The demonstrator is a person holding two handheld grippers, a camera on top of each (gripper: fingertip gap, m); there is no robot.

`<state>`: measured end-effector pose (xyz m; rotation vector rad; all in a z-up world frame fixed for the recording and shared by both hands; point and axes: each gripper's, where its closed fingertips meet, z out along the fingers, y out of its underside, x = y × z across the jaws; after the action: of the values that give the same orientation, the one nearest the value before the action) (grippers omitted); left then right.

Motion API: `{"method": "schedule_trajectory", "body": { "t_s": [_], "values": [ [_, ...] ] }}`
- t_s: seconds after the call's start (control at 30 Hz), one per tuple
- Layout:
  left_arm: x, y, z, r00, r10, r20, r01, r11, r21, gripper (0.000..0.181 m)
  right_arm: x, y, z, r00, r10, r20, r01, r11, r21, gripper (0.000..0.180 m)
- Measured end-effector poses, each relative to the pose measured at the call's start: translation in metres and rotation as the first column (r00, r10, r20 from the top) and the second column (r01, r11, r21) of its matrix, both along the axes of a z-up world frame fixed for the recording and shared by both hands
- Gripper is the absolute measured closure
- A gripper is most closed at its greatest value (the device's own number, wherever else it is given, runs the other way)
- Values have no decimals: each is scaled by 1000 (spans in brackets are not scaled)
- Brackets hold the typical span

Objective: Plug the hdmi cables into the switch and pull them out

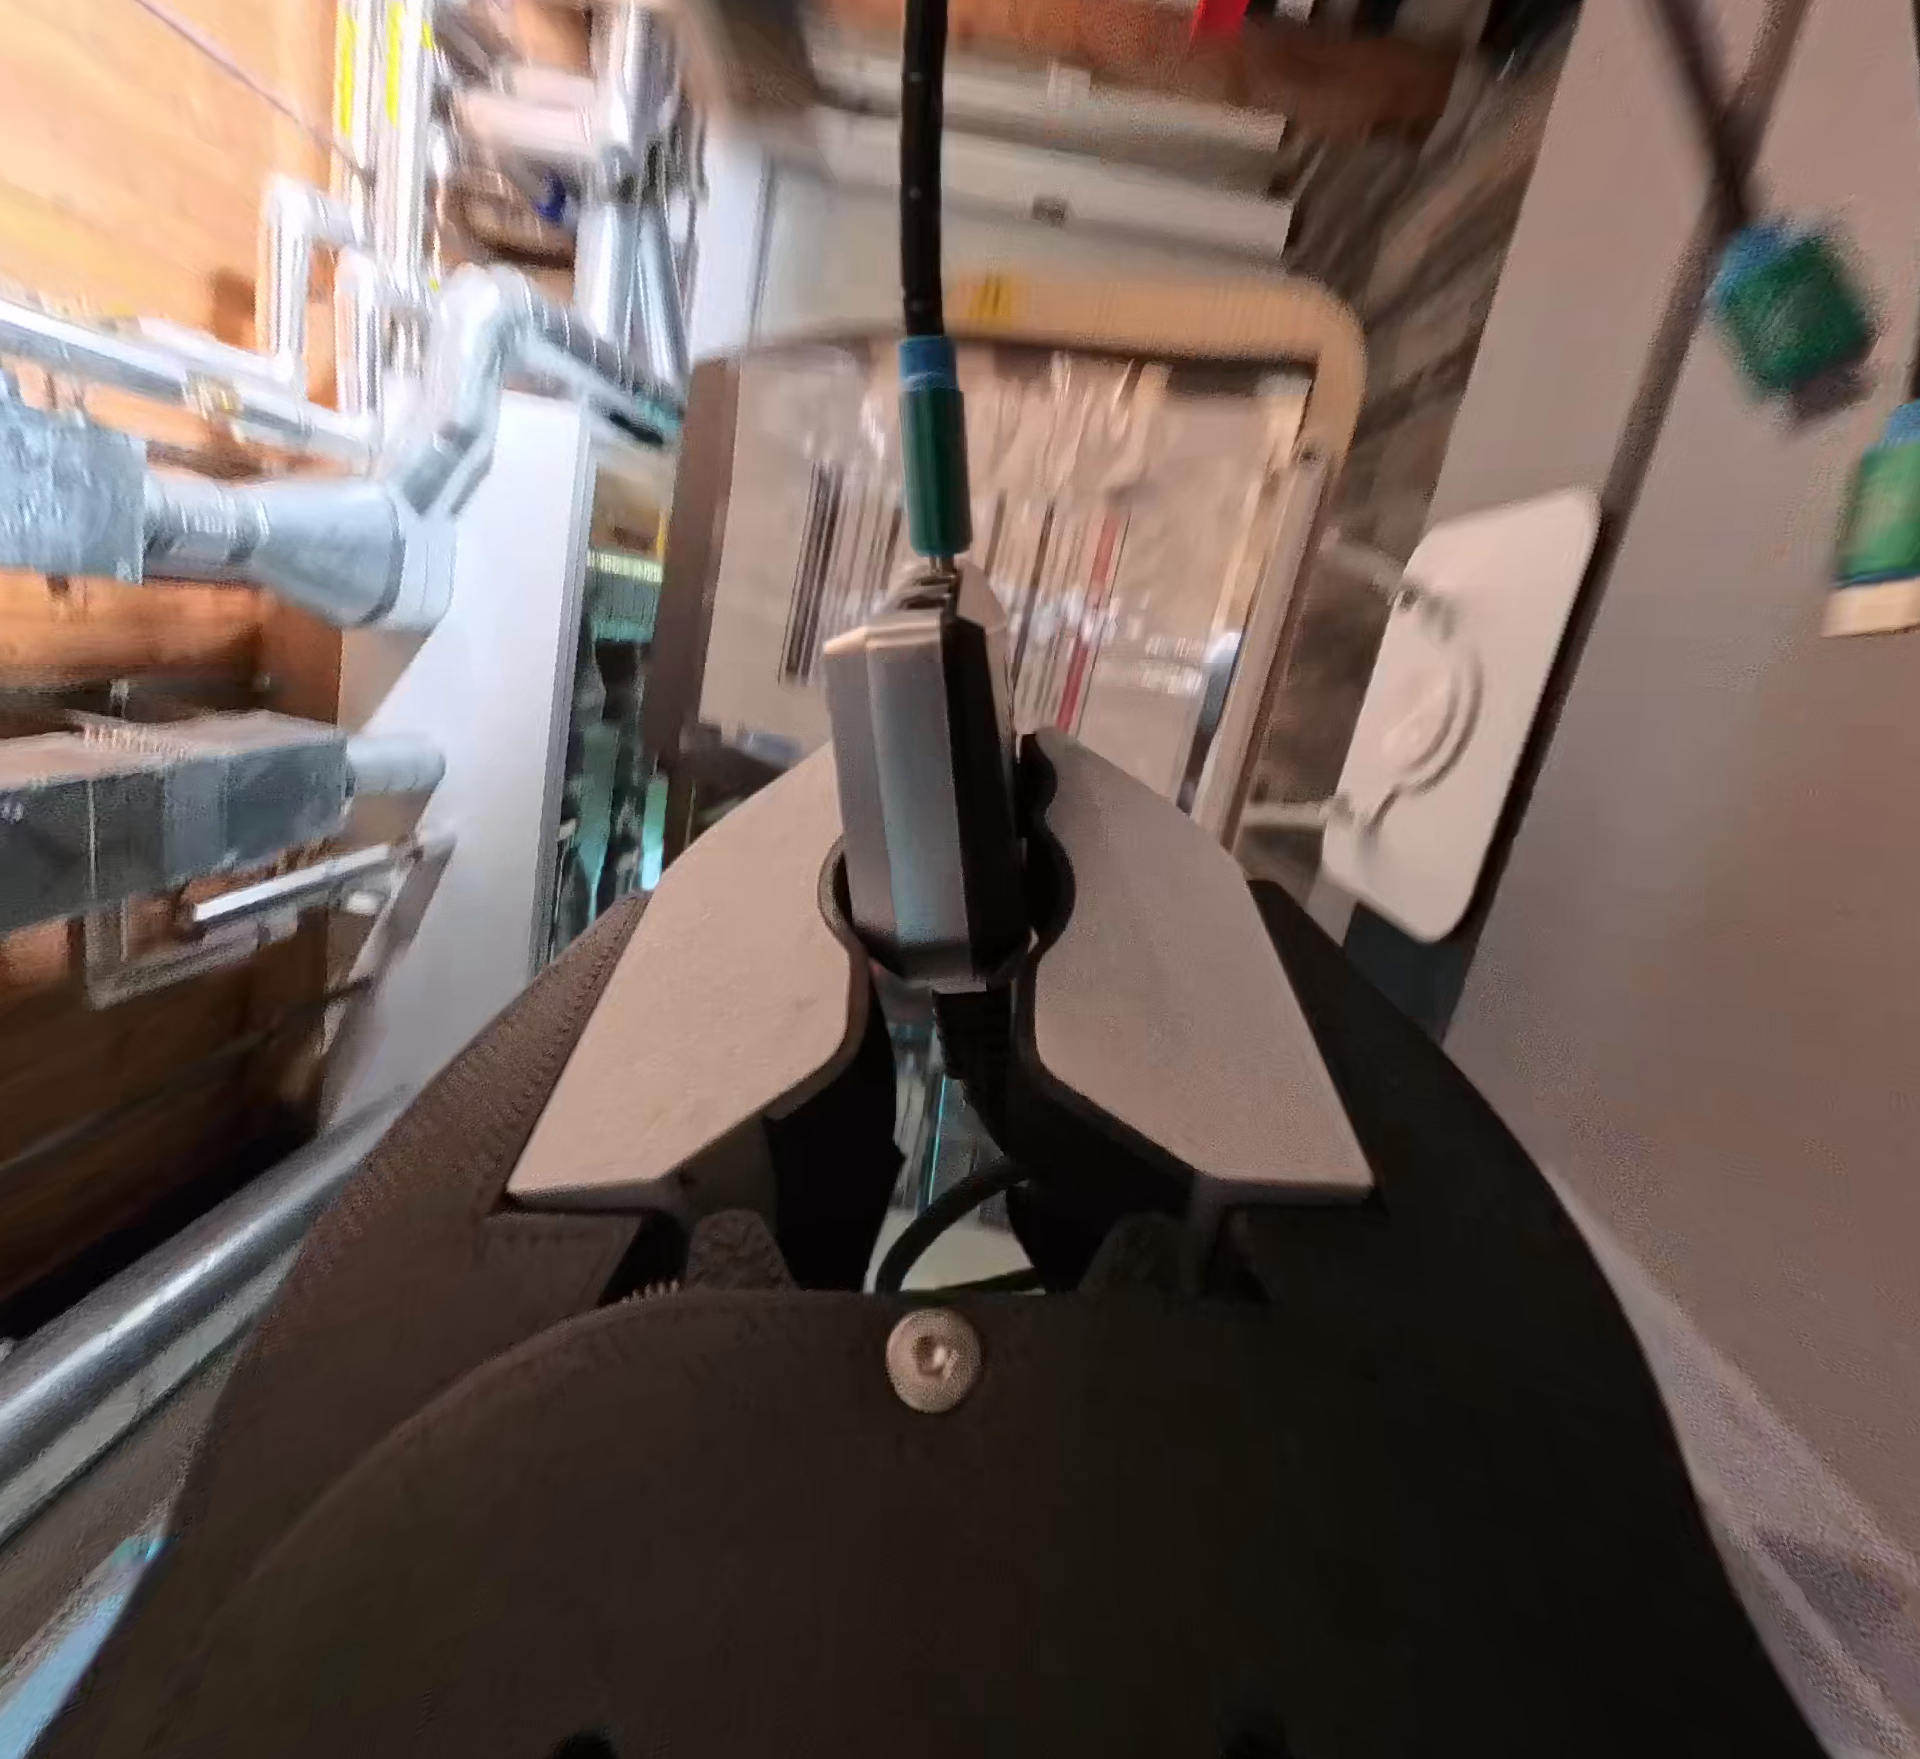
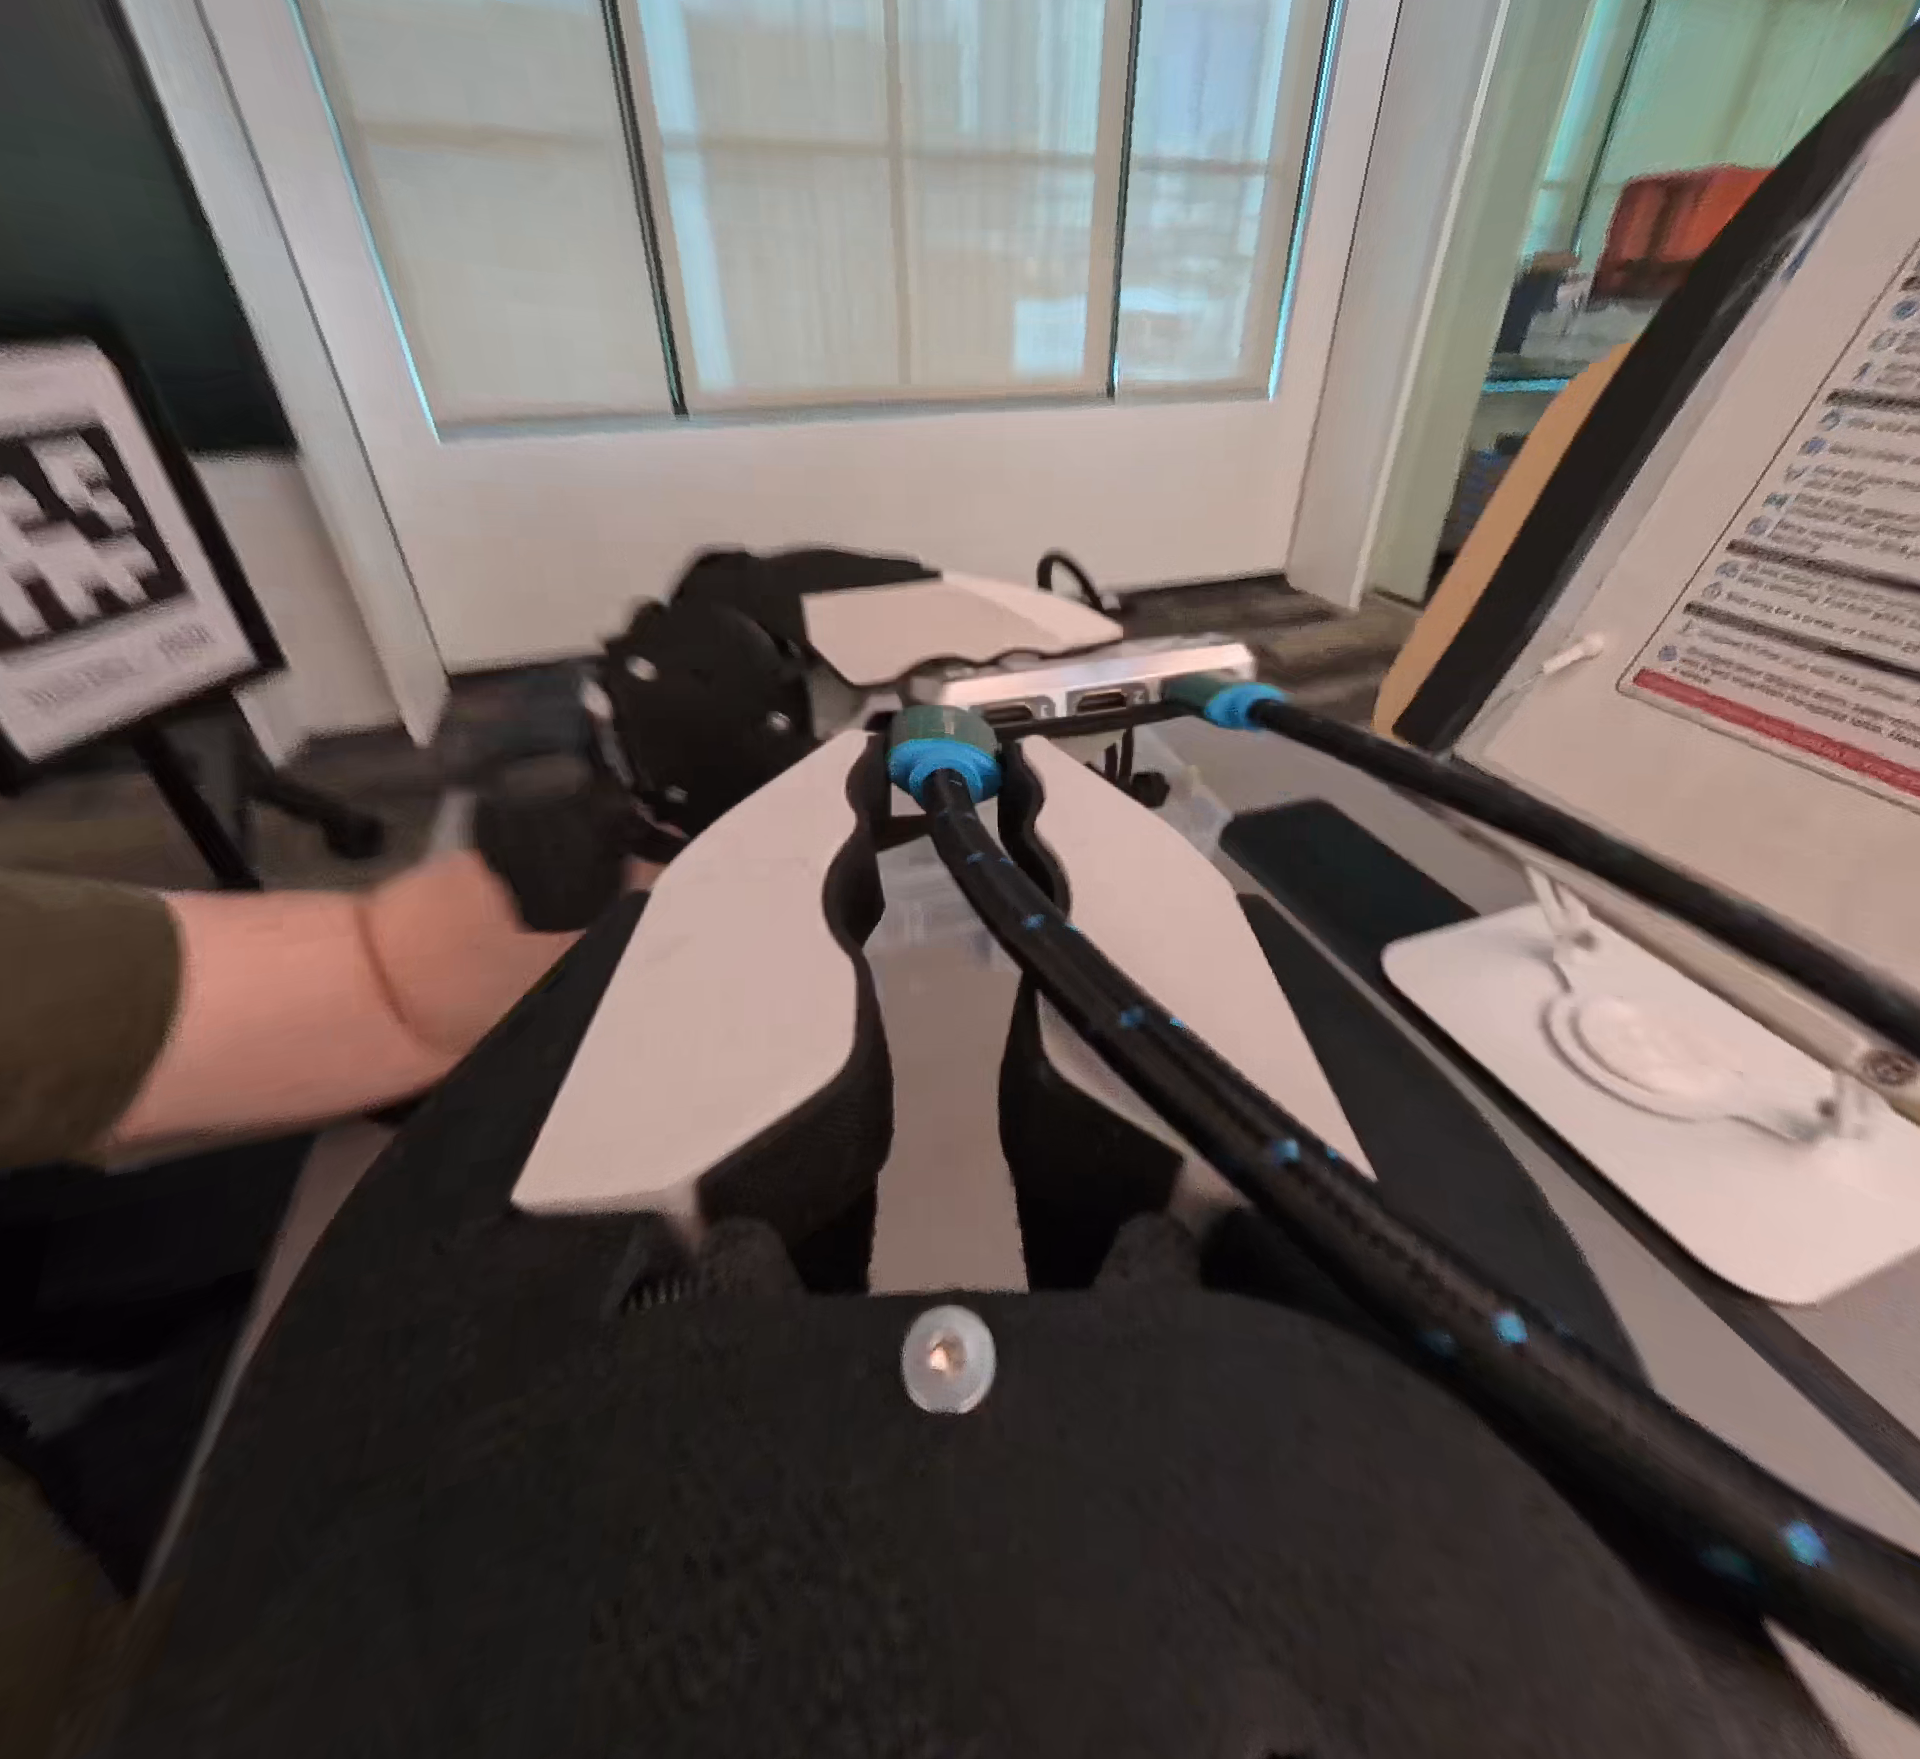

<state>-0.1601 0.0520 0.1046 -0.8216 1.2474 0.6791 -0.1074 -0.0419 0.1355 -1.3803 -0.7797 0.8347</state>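
Two black braided HDMI cables (image 2: 1039,930) at the silver metal switch box (image 1: 914,805): left gripper (image 1: 940,862) clamps the box, right gripper (image 2: 940,800) clamps the nearer teal plug (image 2: 940,738).

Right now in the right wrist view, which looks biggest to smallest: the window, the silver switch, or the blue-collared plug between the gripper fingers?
1. The window, by far the largest.
2. The silver switch.
3. The plug, though it looks nearly as large as the switch; being nearer the camera, that ranking is unsure.
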Motion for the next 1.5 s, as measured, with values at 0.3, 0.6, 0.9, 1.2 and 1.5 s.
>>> {"method": "schedule_trajectory", "body": {
  "t_s": [0.3, 0.6, 0.9, 1.2, 1.5],
  "values": [
    [-47, 3, 39, 980, 20, 197, -4, 997, -82, 159, 58, -29, 35, 998, 51, 32, -51, 999, -5, 158],
    [-40, -7, 30, 975, -116, 192, 146, 978, -148, 159, 137, -36, 70, 990, -76, -123, 86, 993, 79, 158],
    [-1, -26, 18, 946, -201, 256, 267, 928, -260, 159, 156, 45, 6, 976, -96, -193, 64, 984, -168, 158],
    [-21, -20, 38, 880, -182, 439, 341, 885, -316, 158, 198, 26, 35, 871, 101, -481, -132, 991, -31, 158],
    [-41, -46, 74, 766, -250, 592, 497, 815, -299, 159, 233, -15, 29, 978, -175, -117, 160, 979, -123, 158]
  ]
}}
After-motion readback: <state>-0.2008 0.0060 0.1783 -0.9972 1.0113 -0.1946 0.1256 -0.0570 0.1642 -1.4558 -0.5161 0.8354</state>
